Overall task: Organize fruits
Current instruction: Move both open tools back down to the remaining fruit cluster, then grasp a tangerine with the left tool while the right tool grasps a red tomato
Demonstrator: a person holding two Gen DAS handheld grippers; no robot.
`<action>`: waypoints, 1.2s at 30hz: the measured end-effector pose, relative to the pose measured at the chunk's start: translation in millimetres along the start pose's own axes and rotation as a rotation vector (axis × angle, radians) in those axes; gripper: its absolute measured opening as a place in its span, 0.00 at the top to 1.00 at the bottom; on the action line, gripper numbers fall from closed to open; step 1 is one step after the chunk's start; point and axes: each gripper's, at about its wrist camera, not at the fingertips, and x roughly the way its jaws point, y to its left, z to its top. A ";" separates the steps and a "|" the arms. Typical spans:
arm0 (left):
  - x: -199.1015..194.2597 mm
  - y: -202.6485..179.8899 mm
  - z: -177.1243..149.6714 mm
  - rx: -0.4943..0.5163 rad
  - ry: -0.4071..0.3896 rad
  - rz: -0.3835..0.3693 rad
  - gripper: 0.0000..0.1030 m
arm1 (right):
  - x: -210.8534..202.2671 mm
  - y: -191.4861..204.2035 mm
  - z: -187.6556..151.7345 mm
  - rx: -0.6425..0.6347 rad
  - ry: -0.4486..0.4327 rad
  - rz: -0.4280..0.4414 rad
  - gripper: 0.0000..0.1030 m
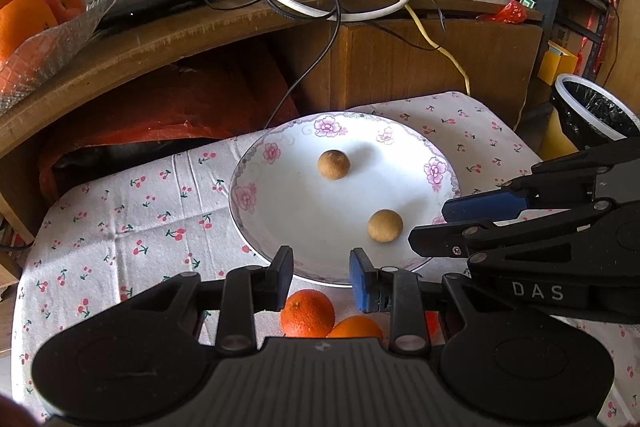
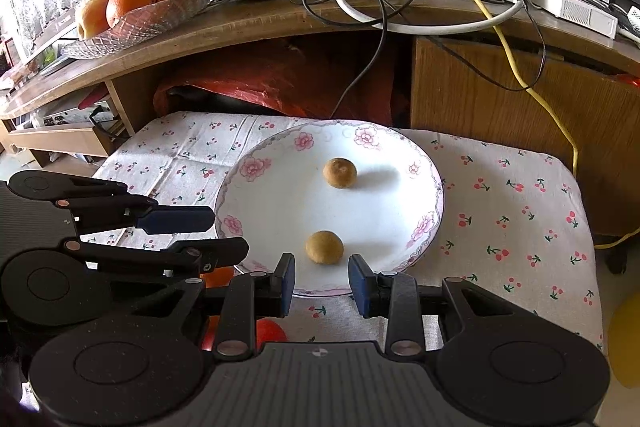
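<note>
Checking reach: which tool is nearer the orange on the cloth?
Left. The left tool hangs open just above the orange; the right tool sits further right, over the plate's near rim.

Glossy white glazed plate [image 2: 280,203], pink floral rim, catching the light. Two small fruits [image 2: 339,172] on it look matt, tan and faintly rough. Soft printed cotton cloth [image 2: 512,211] under it, creased. Left tongs [image 1: 321,274] matt black plastic, blue pads [image 1: 362,283], metal rivets. Oranges [image 1: 307,313] show a pebbled sheen.

The left claw [image 1: 322,277] hides part of 2 oranges [image 1: 307,313] — a red fruit [image 2: 270,333] barely shows.
</note>
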 end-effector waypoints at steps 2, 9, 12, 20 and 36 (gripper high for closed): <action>-1.6 -0.6 -0.2 0.003 -0.001 0.000 0.63 | -1.7 0.3 -0.6 -0.002 -0.002 0.002 0.73; -15.4 -2.0 -5.3 0.015 -0.005 -0.004 0.63 | -11.6 6.1 -5.8 -0.019 -0.003 0.023 0.73; -24.6 -2.7 -10.7 0.021 -0.003 -0.011 0.63 | -16.3 10.5 -9.8 -0.030 0.002 0.039 0.73; -50.1 -4.5 -29.0 0.038 0.007 -0.028 0.63 | -26.1 25.1 -22.7 -0.063 0.028 0.082 0.73; -60.7 7.0 -71.9 0.061 0.082 -0.055 0.61 | -9.5 44.1 -49.2 -0.135 0.124 0.113 0.71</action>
